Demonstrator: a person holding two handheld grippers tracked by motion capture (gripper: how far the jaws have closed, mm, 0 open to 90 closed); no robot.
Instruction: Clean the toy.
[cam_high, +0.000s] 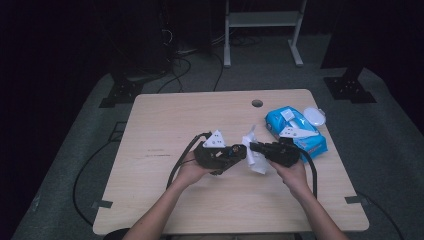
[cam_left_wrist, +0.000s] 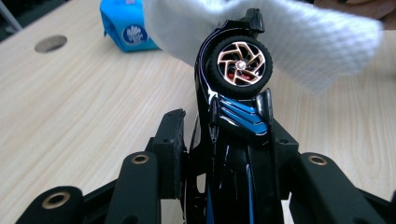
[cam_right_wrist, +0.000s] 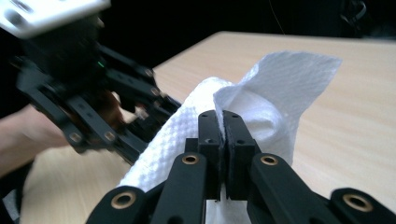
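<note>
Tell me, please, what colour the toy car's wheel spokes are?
Copper-gold spokes on the toy car, clearest in the left gripper view.

a light wooden table (cam_high: 165, 125) with rounded corners is seen standing on grey carpeted floor (cam_high: 380, 130), and a round cable hole (cam_high: 257, 103) is cut near its far edge. a blue pack of wet wipes (cam_high: 295, 131) is laid flat on the far right part of the top, with a white oval lid (cam_high: 314, 116) just beside its far end. strips of dark tape (cam_high: 102, 204) are stuck at the near left and right edges.
</note>
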